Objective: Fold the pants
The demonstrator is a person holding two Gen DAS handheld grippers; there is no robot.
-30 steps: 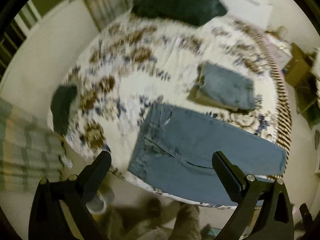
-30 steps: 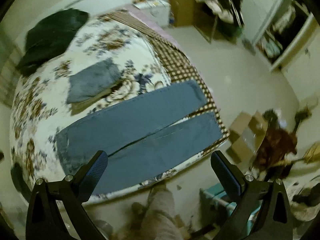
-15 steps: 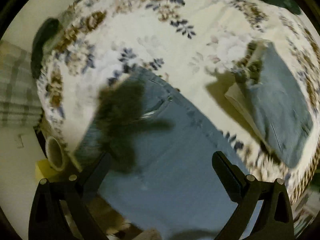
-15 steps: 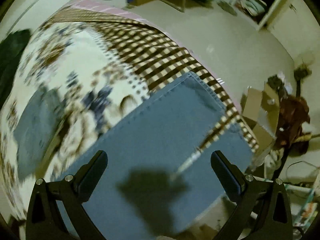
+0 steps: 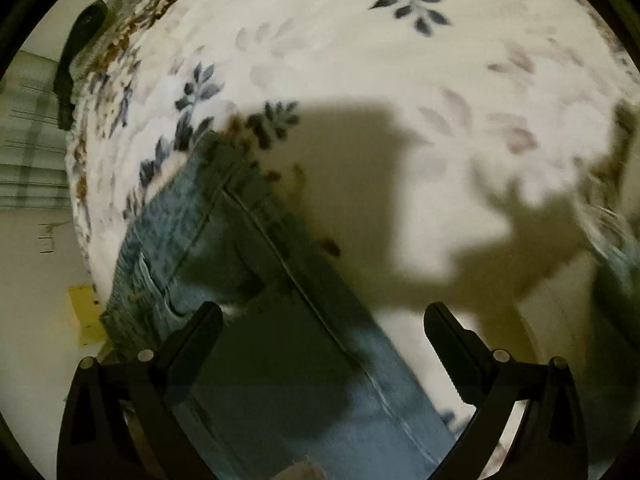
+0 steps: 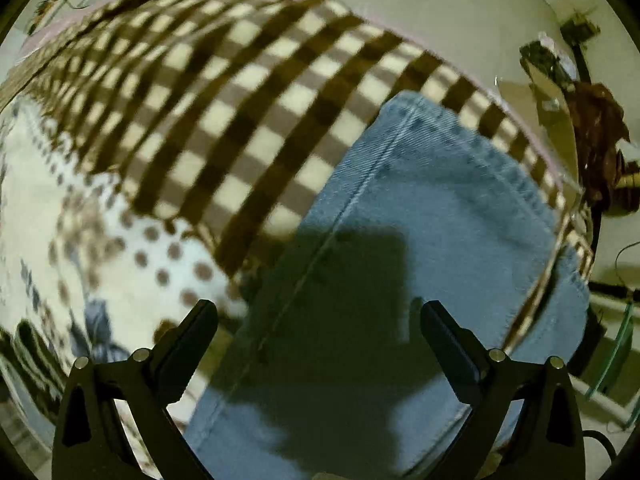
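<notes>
Blue jeans lie flat on a floral bedspread. In the left wrist view their waistband end (image 5: 192,236) fills the lower left, and my left gripper (image 5: 322,322) hangs open close above it, holding nothing. In the right wrist view the leg hems (image 6: 432,208) lie over a brown checked blanket (image 6: 240,92) near the bed's edge. My right gripper (image 6: 318,318) hangs open close above the upper leg's hem, empty. The grippers' shadows fall on the denim.
The floral bedspread (image 5: 360,40) stretches beyond the jeans. Another grey-blue garment's edge (image 5: 618,256) shows at the far right. A dark item (image 5: 78,48) lies at the bed's far left corner. Cardboard boxes and clutter (image 6: 576,92) stand on the floor beyond the bed's edge.
Both grippers have dropped from high above the bed to just over the jeans, the left toward the waistband, the right toward the leg hems. Both stay open.
</notes>
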